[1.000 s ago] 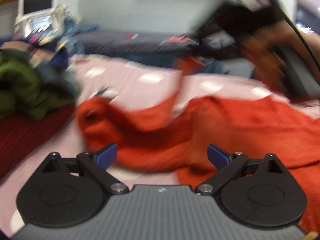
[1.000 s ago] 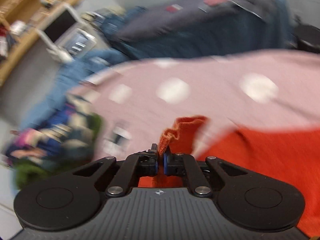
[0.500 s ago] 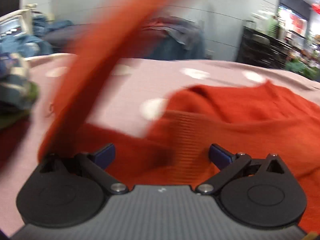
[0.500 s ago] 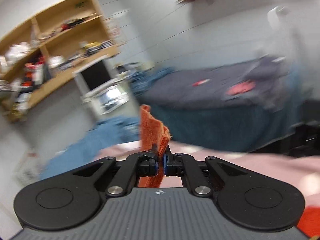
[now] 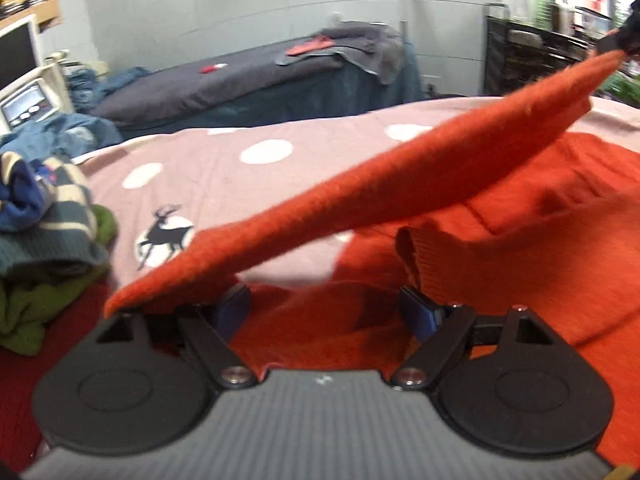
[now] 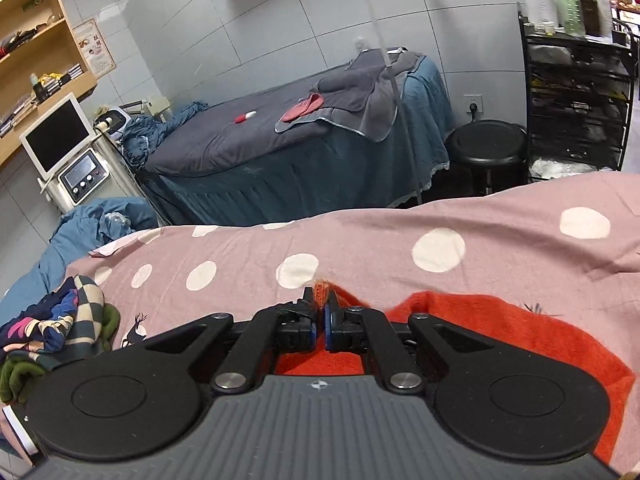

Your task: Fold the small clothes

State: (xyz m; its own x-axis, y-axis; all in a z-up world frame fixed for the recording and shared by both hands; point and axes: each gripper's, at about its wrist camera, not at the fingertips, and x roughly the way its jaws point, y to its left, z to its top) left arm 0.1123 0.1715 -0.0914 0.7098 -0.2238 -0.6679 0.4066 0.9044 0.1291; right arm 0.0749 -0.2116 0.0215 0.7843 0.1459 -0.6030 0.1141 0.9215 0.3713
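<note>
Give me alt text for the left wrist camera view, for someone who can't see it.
An orange sweater lies on a pink polka-dot bedsheet, one sleeve pulled taut and slanting up to the upper right. The open left gripper hovers over the sweater's near edge. A pile of other clothes sits at left.

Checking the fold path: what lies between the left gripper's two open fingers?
In the left wrist view, the orange knitted sweater fills the gap of the left gripper, its raised sleeve crossing above.
</note>
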